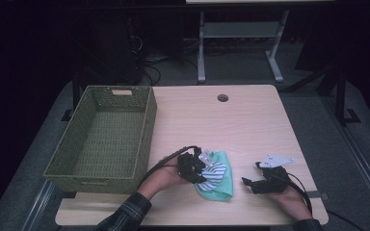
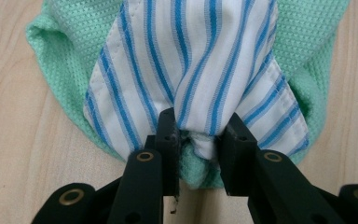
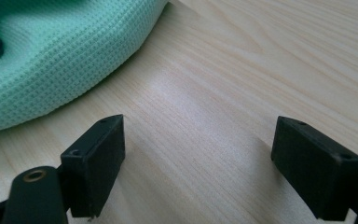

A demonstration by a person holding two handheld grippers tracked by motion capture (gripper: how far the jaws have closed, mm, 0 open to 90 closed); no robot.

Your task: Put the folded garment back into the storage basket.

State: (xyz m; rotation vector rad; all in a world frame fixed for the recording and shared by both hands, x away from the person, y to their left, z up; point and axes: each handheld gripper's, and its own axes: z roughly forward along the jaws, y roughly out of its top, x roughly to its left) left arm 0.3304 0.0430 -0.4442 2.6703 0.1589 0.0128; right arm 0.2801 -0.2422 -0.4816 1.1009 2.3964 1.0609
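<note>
**Left gripper has the cloth pinched; the basket waits**

High view: your left gripper sits at the lower middle of the frame, on the left edge of the cloth, a green piece with a striped piece on top. The cloth lies on the counter, just right of the basket, which fills the left of the frame. Your right gripper rests to the right of the cloth, near it but apart.

Left gripper view: the jaws are pressed in on a gathered fold of the striped cloth at the lower middle of the frame, with the green cloth showing around it and bunched under the fold. Whether the green layer is truly caught you cannot tell from here.

Right gripper view: the jaws stand spread wide over bare counter, holding nothing; the green cloth fills the upper left corner.

By the look of it, you are at the grasp step. The next move likely calls for lifting the cloth and carrying it left over the basket rim. Lift slowly and watch that both layers come up together.
</note>
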